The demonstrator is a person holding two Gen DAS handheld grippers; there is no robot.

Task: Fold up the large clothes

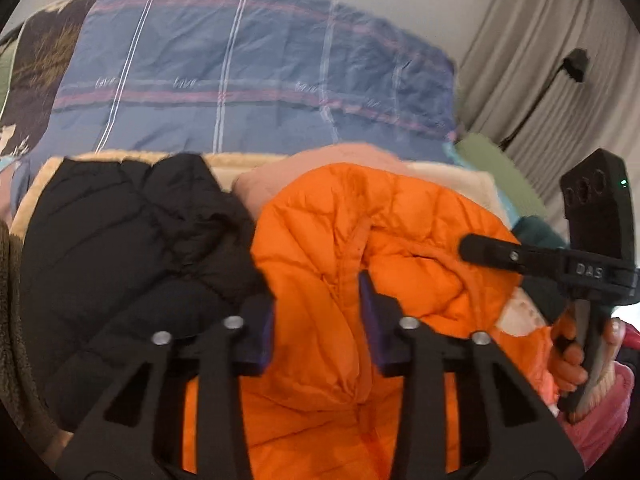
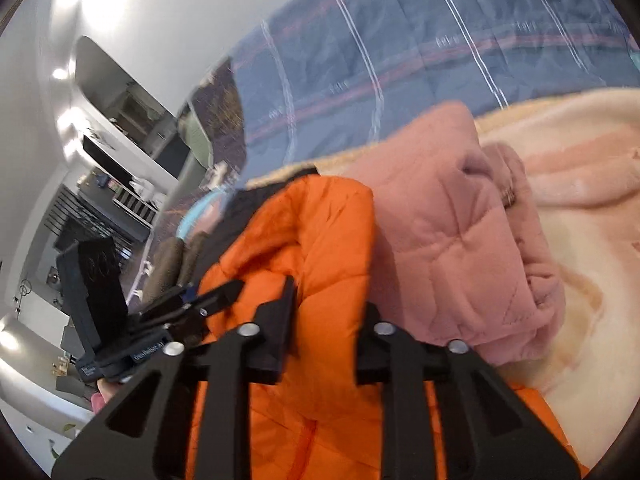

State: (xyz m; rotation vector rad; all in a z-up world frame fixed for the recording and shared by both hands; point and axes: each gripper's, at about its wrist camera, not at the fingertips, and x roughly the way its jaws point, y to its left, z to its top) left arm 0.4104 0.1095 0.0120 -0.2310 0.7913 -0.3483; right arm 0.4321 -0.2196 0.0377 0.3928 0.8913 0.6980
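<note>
Two grippers work one orange jacket (image 1: 352,264), which lies bunched on a bed among other garments.

1. Left gripper (image 1: 318,312): jaws stand apart, with orange fabric between and below them. Whether the pads touch the fabric cannot be told; no clamp is visible.
2. Right gripper (image 2: 330,320): jaws stand apart over the same jacket, fabric filling the gap. No clamp is visible here either.

Position of the work: the orange jacket sits directly ahead of and under both grippers. A black jacket (image 1: 132,248) lies touching its left side; a pink jacket (image 2: 452,220) lies against its far right side, on a cream blanket (image 2: 580,184). A blue quilt (image 1: 248,72) covers the far part of the bed.

Procedure, judged from this state:
- Select one layer edge or seam on each side, not a bunched mass.
- Close each gripper fully on that edge before lifting.
- Keep the grippers well apart so the panel spreads flat.
- Draw the jacket clear of the black and pink jackets to avoid catching them.

Caution: padded fabric is slippery and bulky; a shallow pinch is likely to slip.
</note>
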